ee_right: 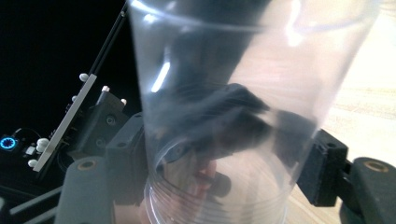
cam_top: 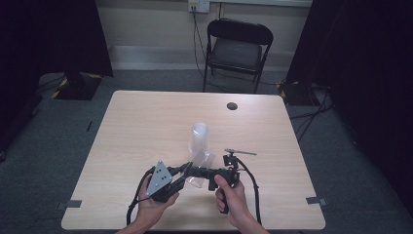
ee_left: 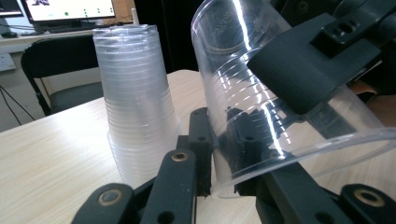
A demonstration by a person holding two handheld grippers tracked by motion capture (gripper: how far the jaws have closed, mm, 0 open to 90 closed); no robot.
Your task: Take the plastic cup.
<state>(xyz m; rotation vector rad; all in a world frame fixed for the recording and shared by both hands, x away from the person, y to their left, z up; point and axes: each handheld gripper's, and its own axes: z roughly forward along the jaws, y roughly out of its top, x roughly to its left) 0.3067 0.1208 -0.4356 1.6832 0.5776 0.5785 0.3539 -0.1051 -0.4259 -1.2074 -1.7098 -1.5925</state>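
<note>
Left gripper (cam_top: 181,171): we see jaws pinching clear cup (cam_top: 200,168) rim
Right gripper (cam_top: 195,171): jaws astride cup, grip unclear
Cup stack (cam_top: 199,138): upright, 12 o'clock on bench (cam_top: 146,122)

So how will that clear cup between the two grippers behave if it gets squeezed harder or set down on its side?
The clear cup looks thin-walled, so a harder squeeze would probably buckle it. It seems very light and glossy, so it may slip between the jaws. Laid on its side on the table, its round tapered body would likely roll in a curve, perhaps toward the cup stack.
</note>
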